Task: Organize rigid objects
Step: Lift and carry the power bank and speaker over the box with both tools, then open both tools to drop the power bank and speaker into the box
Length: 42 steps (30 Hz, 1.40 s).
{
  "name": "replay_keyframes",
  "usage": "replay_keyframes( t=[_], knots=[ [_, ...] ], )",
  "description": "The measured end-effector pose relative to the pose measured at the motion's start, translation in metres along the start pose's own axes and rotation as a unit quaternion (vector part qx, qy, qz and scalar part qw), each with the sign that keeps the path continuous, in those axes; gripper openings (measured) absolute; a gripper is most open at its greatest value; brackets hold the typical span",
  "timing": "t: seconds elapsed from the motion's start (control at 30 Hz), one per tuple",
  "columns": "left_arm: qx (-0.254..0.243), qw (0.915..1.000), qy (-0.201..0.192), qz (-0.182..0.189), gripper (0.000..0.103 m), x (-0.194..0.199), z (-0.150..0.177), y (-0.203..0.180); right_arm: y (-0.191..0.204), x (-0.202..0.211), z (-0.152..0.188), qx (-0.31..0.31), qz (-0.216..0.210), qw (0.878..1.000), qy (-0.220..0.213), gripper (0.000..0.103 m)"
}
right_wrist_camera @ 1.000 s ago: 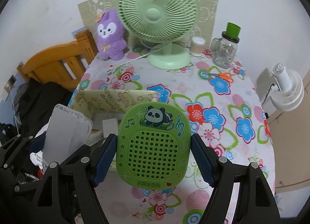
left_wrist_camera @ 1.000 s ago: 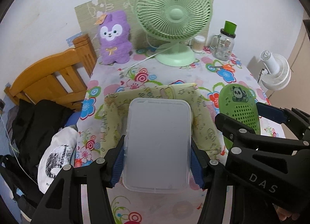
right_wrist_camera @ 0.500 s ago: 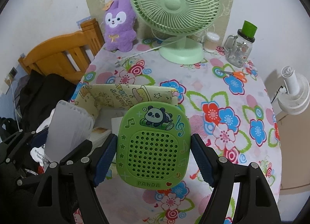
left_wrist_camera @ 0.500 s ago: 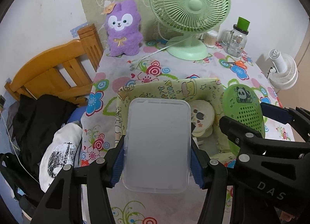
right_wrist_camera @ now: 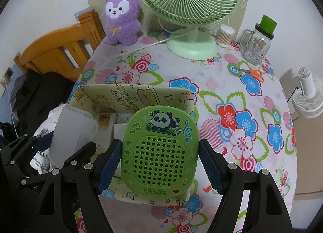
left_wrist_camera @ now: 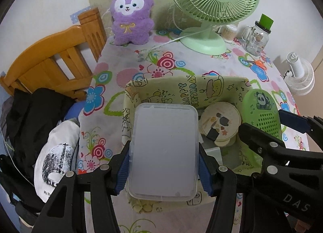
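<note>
My left gripper [left_wrist_camera: 164, 164] is shut on a clear plastic box [left_wrist_camera: 164, 148] and holds it over the left part of a yellow cartoon-print fabric bin [left_wrist_camera: 187, 88]. My right gripper [right_wrist_camera: 159, 164] is shut on a green panda speaker [right_wrist_camera: 160, 152], held over the bin's right side [right_wrist_camera: 133, 97]. The speaker also shows at the right in the left wrist view [left_wrist_camera: 260, 110]; the clear box shows at the left in the right wrist view [right_wrist_camera: 70, 134]. Inside the bin lie a round cream tin [left_wrist_camera: 221, 121] and small white boxes [right_wrist_camera: 119, 130].
The floral tablecloth [right_wrist_camera: 252, 95] carries a green desk fan [right_wrist_camera: 191, 7], a purple plush [right_wrist_camera: 121, 17], a glass jar with green lid [right_wrist_camera: 257, 45], a cotton-swab tub [right_wrist_camera: 225, 35] and orange scissors [right_wrist_camera: 251, 72]. A wooden chair [left_wrist_camera: 52, 61] with dark clothes stands left. A white fan [right_wrist_camera: 308, 95] stands right.
Both grippers have risen and pulled back with their objects, tilting down. The bin's inside, with the round tin and white boxes, has come into view beneath them.
</note>
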<state>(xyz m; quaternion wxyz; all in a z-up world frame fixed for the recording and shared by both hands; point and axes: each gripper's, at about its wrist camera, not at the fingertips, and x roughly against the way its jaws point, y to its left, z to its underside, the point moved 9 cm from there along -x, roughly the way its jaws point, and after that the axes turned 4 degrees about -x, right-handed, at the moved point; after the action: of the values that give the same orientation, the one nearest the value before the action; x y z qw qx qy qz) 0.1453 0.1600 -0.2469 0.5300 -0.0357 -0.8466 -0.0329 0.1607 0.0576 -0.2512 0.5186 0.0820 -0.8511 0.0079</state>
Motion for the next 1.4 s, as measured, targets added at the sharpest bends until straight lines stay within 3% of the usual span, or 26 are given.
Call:
replay_keyframes(
  t=[0.27, 0.43, 0.63, 1.17, 1.4],
  knots=[
    [-0.009, 0.9997, 0.018, 0.015, 0.064, -0.013, -0.004, -0.007, -0.001, -0.011, -0.004, 0.000, 0.004, 1.000, 0.009, 0.078],
    [-0.021, 0.9996, 0.018, 0.009, 0.082, -0.016, -0.007, -0.010, -0.001, -0.015, -0.006, -0.002, 0.002, 1.000, 0.011, 0.078],
    [-0.035, 0.9990, 0.025, 0.006, 0.091, -0.020, -0.008, -0.015, 0.001, -0.020, -0.009, 0.000, -0.002, 1.000, 0.012, 0.078],
    [-0.040, 0.9982, 0.045, 0.004, 0.096, -0.023, -0.007, -0.018, 0.012, -0.031, -0.017, 0.011, -0.009, 1.000, 0.014, 0.080],
    [-0.033, 0.9985, 0.042, 0.011, 0.098, -0.021, -0.008, -0.019, 0.017, -0.031, -0.015, 0.016, -0.027, 0.999, 0.016, 0.092]
  ],
)
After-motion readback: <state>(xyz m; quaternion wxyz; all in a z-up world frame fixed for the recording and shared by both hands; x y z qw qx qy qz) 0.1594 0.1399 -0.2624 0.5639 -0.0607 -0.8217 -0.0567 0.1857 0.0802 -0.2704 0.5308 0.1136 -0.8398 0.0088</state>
